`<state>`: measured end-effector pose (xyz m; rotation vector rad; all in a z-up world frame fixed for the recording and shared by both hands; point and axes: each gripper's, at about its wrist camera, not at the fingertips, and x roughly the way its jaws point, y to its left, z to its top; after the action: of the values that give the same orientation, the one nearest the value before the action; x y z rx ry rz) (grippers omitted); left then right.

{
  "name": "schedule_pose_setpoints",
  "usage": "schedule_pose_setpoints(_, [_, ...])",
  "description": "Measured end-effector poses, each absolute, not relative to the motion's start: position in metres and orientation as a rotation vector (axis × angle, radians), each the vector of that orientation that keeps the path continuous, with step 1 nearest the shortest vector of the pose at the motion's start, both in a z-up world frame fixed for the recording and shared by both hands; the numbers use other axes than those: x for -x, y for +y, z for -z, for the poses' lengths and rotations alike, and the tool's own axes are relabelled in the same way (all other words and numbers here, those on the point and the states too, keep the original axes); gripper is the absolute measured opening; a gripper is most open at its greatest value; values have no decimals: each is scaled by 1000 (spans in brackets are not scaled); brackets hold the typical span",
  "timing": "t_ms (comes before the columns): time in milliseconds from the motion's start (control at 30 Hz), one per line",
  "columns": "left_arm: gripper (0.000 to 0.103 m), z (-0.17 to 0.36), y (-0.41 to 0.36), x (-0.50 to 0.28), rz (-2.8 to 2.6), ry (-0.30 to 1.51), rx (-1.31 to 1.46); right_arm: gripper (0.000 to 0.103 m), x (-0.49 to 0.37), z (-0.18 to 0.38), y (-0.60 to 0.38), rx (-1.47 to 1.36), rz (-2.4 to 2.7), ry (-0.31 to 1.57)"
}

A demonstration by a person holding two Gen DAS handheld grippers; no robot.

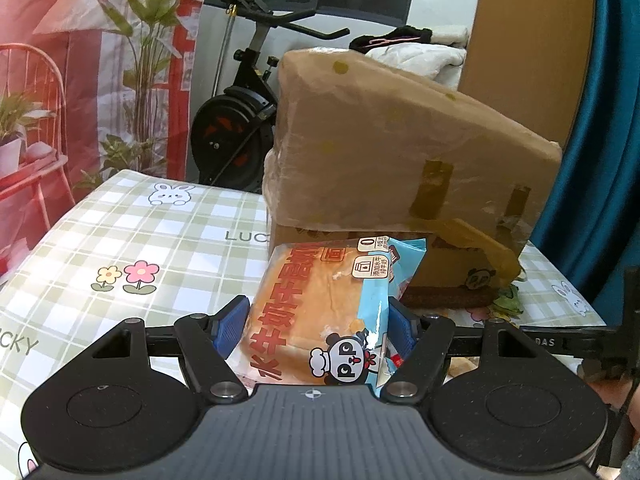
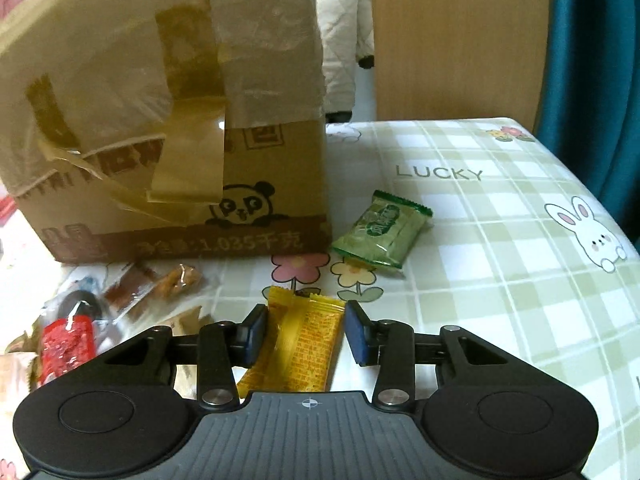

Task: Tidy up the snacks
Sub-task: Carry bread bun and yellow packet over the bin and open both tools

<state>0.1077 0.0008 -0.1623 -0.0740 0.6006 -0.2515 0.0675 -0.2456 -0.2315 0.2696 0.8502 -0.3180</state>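
Observation:
In the left wrist view my left gripper is shut on a bread packet with a blue edge, red lettering and a panda print, held just in front of the brown cardboard box. In the right wrist view a yellow snack packet lies on the checked tablecloth between the blue pads of my right gripper. The left pad is against its edge. A thin strip of cloth shows beside the right pad. The packet is not crumpled.
The taped cardboard box stands at the back left. A green snack packet lies beside its right corner. Several loose snacks, one in a red wrapper, are piled to the left. An exercise bike stands beyond the table.

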Motion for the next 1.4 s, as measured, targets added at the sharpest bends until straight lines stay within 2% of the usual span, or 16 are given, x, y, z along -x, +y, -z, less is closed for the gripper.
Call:
schedule_pose_setpoints(433, [74,135,-12,-103,270,518,44,38,-11,169,-255,-228,304,585])
schedule_pose_setpoints(867, [74,89,-21,-105,286,375,43,38,-13,87,-256,-142,235,376])
schedule_pose_setpoints(1200, [74,36,-45,-166,334,268,29,38,-92,21,-258,-37,131,270])
schedule_pose_setpoints(1400, [74,27,-48,-234,321,320,35,38,-155,13,-256,-34,81,278])
